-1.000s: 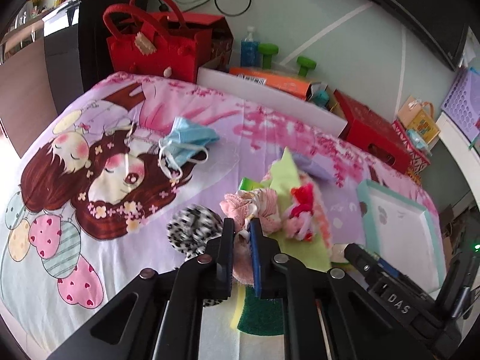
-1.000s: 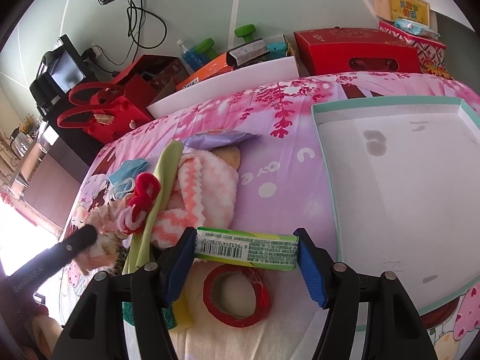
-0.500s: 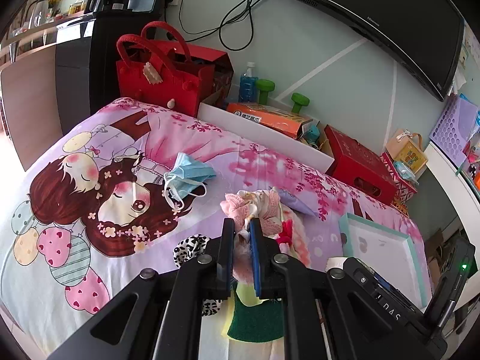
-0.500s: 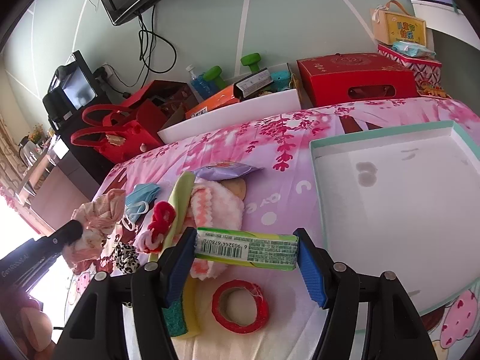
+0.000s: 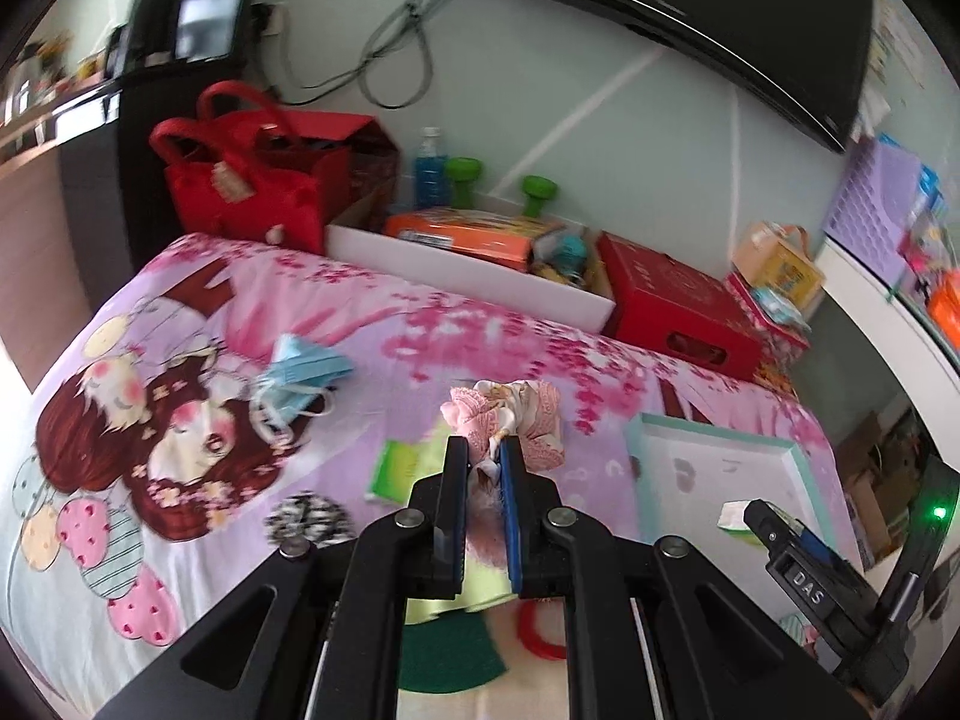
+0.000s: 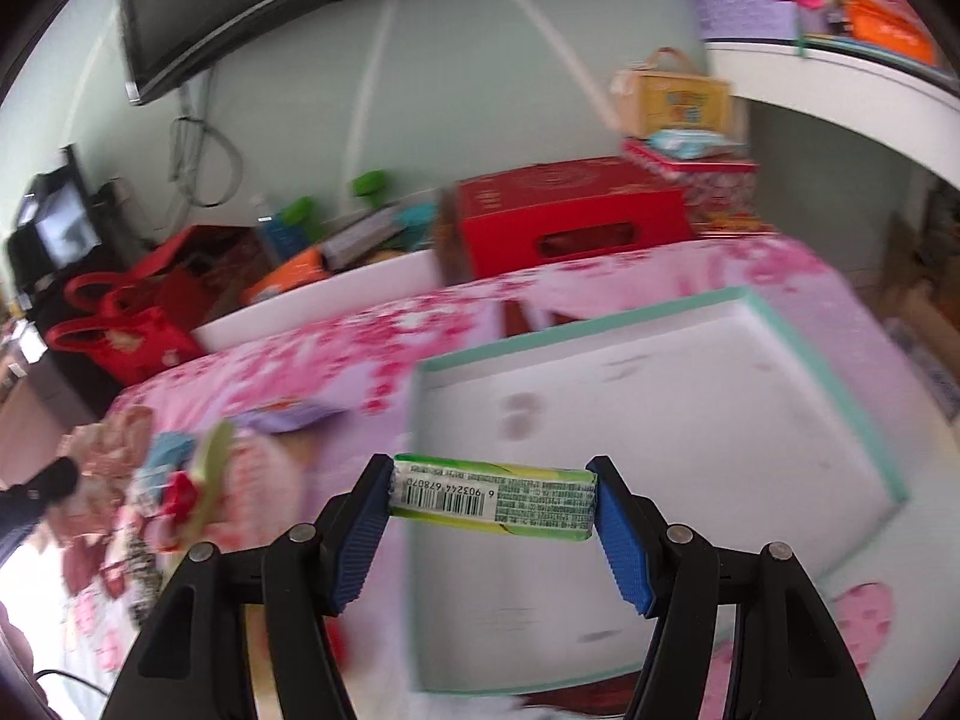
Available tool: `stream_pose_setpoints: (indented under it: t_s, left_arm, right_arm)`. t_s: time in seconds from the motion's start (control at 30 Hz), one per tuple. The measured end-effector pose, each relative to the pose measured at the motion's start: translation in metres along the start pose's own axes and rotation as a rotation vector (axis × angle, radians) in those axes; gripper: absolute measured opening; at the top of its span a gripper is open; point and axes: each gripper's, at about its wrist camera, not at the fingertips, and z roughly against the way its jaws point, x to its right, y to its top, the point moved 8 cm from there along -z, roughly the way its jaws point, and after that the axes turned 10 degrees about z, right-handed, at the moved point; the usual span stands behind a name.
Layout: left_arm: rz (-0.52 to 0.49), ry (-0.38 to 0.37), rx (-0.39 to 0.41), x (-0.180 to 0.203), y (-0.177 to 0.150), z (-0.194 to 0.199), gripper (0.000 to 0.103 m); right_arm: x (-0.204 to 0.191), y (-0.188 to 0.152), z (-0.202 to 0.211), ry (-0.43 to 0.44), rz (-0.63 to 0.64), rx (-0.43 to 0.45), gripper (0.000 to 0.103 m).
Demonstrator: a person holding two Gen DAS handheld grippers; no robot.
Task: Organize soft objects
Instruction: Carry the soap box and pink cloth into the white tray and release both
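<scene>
My left gripper is shut on a pink scrunchie and holds it above the bed. My right gripper is shut on a green tissue pack and holds it over the near left part of a white tray with a teal rim. The tray also shows in the left wrist view, to the right of the scrunchie. On the bed lie a blue face mask, a black-and-white scrunchie, a green sponge and a pile of soft things.
A red tape ring and a dark green pad lie near the bed's front. Behind the bed stand a red bag, a white box of goods and a red carton. A white shelf is at right.
Both grippers have risen and swung right. The left one has lifted the pink scrunchie off the pile. The right one has carried the tissue pack from over the red tape ring to over the tray.
</scene>
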Motion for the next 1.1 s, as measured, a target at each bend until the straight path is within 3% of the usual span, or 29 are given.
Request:
stream_pose_setpoints:
  t_s: [0.27,0.63,0.83,1.1]
  left_arm:
    - [-0.123,-0.085,-0.072,0.073,-0.023,-0.019,0.010]
    - [-0.276,-0.222,-0.231,0.181,-0.098,-0.059,0.011]
    - [-0.304,-0.222,-0.281,0.194,-0.125,-0.077,0.011]
    - [-0.304,-0.194,-0.286,0.189,-0.132,-0.088,0.011]
  right_arm:
    - [0.070,-0.010,-0.002,-0.165,-0.053,-0.045,0.068]
    - [0.150,-0.028,0.009,-0.337,-0.164,-0.075,0.068]
    - [0.169,-0.033,0.012,-0.357,-0.194,-0.076,0.068]
    - [0.167,-0.034,0.008,-0.339,-0.185,-0.076,0.068]
